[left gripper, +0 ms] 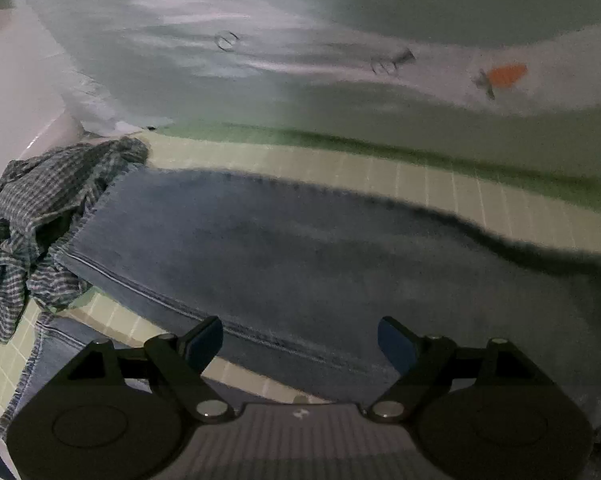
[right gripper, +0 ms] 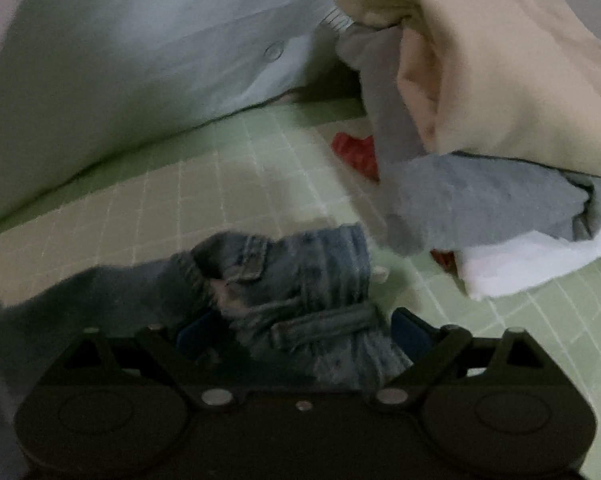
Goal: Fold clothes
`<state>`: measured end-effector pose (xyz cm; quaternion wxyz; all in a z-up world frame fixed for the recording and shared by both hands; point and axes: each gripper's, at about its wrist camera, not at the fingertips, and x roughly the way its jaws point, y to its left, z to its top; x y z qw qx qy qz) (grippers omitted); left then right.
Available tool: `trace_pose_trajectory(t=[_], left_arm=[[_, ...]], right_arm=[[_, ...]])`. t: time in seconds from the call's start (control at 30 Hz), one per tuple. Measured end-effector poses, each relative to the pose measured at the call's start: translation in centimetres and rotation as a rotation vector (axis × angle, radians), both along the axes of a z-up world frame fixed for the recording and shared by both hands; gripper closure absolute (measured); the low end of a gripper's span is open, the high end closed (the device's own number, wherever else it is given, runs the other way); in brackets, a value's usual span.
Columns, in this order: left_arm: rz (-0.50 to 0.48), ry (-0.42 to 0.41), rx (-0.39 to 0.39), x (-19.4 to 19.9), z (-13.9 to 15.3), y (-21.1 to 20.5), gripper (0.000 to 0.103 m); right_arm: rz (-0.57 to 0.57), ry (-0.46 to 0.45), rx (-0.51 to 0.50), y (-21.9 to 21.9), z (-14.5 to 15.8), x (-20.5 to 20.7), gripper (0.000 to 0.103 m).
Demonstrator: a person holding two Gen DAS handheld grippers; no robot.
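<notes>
A pair of blue jeans (left gripper: pixel 300 248) lies across the green checked bed sheet (left gripper: pixel 420 176). My left gripper (left gripper: pixel 300 344) is open and empty, just above a jeans leg with its seam between the fingers. In the right wrist view the bunched jeans waistband (right gripper: pixel 300 280) with belt loops sits between the fingers of my right gripper (right gripper: pixel 304 336). The jaws stand wide around the bunch, and I cannot tell whether they pinch it.
A crumpled plaid shirt (left gripper: pixel 40 216) lies left of the jeans. A pale quilt with carrot prints (left gripper: pixel 260 40) is behind. On the right lies a pile with a cream garment (right gripper: pixel 500 80), grey cloth (right gripper: pixel 480 200), white cloth (right gripper: pixel 532 260) and a red piece (right gripper: pixel 356 152).
</notes>
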<state>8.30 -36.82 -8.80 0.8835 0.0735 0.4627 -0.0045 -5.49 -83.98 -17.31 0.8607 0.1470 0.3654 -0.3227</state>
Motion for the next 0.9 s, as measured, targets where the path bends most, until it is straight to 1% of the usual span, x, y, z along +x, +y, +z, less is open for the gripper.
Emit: trace_pose_trajectory(t=[0.03,0.07,0.17,0.3,0.43,0.5,0.57,0.63,0.73,0.87,0.9], left_arm=[[-0.004,0.005,0.012,0.1,-0.1,-0.3,0.018],[-0.008,0.007,0.021,0.1,-0.3,-0.5,0.018],[-0.012,0.015,0.027,0.4,-0.5,-0.6,0.018],[-0.009,0.013,0.024,0.7,-0.4,-0.2,0.018],[0.005,0.004,0.000,0.4,-0.4,0.7,0.018],[0.013,-0.003,-0.012,0.3,-0.3,1.2,0.018],[0.014,-0.015,-0.032,0.1,-0.1,1.7,0.018],[0.017,-0.030,-0.051,-0.2,0.2,2.2,0.018],[0.020,-0.047,-0.085,-1.1,0.5,2.6,0.018],[0.011,-0.062,-0.127,-3.2,0.9,3.2,0.018],[0.008,-0.064,-0.136,-3.9,0.9,3.4,0.018]], right_arm=[[-0.041,0.011,-0.026,-0.5,-0.1,0.2,0.010],[-0.084,0.028,-0.062,-1.0,-0.1,0.5,0.008],[-0.154,0.040,-0.109,-3.2,-0.2,1.2,0.008],[-0.188,0.049,-0.132,-5.3,-0.2,2.0,0.007],[-0.198,0.057,-0.129,-5.2,-0.1,1.9,0.006],[-0.185,0.064,-0.120,-4.5,0.5,1.5,0.006],[-0.178,0.037,-0.107,-3.5,1.5,0.0,0.006],[-0.163,0.010,-0.096,-1.8,2.7,-2.2,0.006],[-0.141,-0.002,-0.106,1.8,3.9,-6.0,0.005],[-0.034,0.019,-0.086,7.7,3.4,-10.5,0.005],[-0.013,0.033,-0.068,8.9,2.9,-11.7,0.005]])
